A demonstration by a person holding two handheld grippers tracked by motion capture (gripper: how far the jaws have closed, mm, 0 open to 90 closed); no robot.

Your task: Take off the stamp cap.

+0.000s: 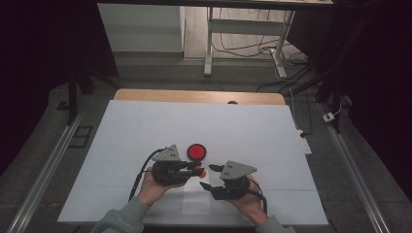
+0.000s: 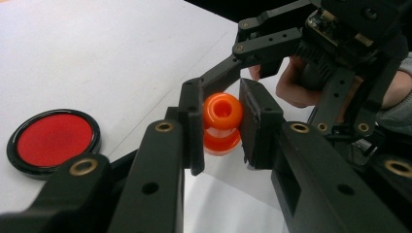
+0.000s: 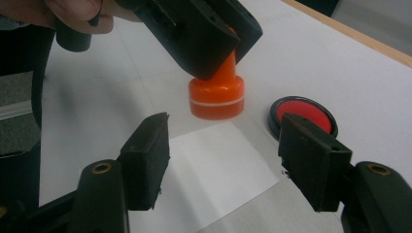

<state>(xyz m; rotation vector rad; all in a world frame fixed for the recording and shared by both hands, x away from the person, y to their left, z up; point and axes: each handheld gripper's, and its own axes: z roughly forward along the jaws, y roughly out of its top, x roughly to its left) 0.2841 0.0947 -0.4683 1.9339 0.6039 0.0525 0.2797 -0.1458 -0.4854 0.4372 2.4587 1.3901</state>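
An orange stamp (image 2: 222,124) is clamped between the fingers of the left gripper (image 2: 222,121), its knobbed handle pinched from both sides; in the right gripper view it is seen lifted clear of the table (image 1: 145,126), base downward, above a white sheet of paper (image 3: 218,172); the right gripper (image 3: 223,160) is held just beside it, fingers spread wide with nothing between them; a round red ink pad (image 1: 197,152) in a black rim is seen lying near both grippers.
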